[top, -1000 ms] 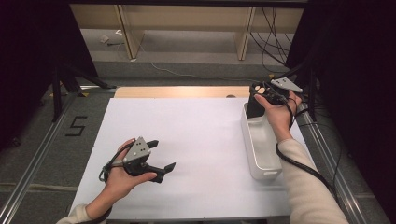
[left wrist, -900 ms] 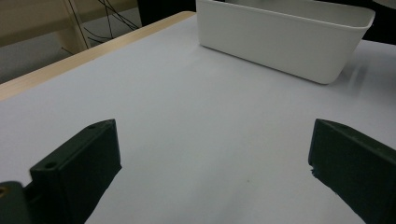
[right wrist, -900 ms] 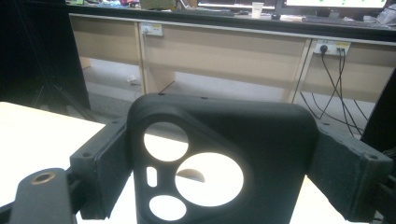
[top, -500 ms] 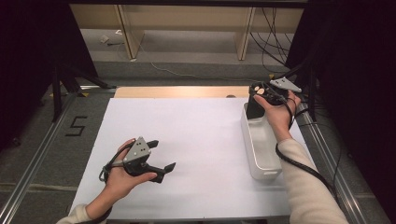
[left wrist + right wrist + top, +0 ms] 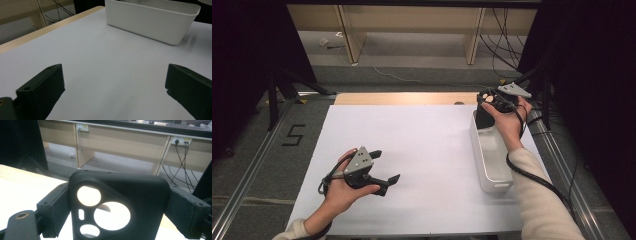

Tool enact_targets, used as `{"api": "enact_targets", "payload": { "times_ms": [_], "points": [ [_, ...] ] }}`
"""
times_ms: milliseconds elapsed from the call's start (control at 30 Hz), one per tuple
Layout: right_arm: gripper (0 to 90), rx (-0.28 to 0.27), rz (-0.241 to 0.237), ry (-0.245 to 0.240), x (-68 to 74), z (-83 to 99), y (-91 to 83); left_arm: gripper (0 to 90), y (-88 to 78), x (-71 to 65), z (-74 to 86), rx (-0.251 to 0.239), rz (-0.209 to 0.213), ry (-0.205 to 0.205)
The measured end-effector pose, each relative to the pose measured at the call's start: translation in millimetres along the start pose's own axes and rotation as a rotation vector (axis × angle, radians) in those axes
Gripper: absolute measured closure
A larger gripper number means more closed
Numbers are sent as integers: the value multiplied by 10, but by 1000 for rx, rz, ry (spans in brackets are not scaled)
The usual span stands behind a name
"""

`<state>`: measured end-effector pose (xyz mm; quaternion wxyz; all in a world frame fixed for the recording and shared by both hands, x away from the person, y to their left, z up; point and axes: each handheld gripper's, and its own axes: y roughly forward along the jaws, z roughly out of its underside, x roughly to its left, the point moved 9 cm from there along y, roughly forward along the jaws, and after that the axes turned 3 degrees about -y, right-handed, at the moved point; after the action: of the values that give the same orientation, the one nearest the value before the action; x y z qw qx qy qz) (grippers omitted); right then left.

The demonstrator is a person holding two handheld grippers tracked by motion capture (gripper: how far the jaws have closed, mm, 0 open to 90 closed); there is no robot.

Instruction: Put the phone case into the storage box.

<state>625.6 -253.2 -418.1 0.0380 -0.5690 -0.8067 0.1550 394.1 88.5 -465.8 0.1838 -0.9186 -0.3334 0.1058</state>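
The fingers (image 5: 53,210) of the right gripper (image 5: 488,101) are pressing on the two sides of a black phone case (image 5: 117,205), closed just to its width and holding it upright. Nothing is changing from the earlier frames: the right gripper is staying over the far end of the white bin (image 5: 490,155) with the case, and the left gripper (image 5: 382,167) is staying low over the white sheet (image 5: 422,150), well to the left of the bin.

The left gripper's jaws are standing wide apart with nothing between them; in the left gripper view they are framing bare sheet, with the bin's long wall (image 5: 152,22) lying ahead.

The phone case is matte black and soft-looking, with rounded corners. In the right gripper view its back is facing the camera, showing a raised camera panel pierced by two large round holes, a smaller oval hole and a narrow slot, the bright surface below showing through them. In the high view the case is hanging just above the bin's far end, its lower edge dipping toward the opening; whether it is touching the rim cannot be told.
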Motion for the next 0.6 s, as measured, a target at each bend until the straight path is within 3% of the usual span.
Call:
{"api": "enact_targets", "payload": {
  "times_ms": [600],
  "points": [
    [138,45,-16,-17,28,78,38,19,1,-1,0,1,0,0]
  ]
}}
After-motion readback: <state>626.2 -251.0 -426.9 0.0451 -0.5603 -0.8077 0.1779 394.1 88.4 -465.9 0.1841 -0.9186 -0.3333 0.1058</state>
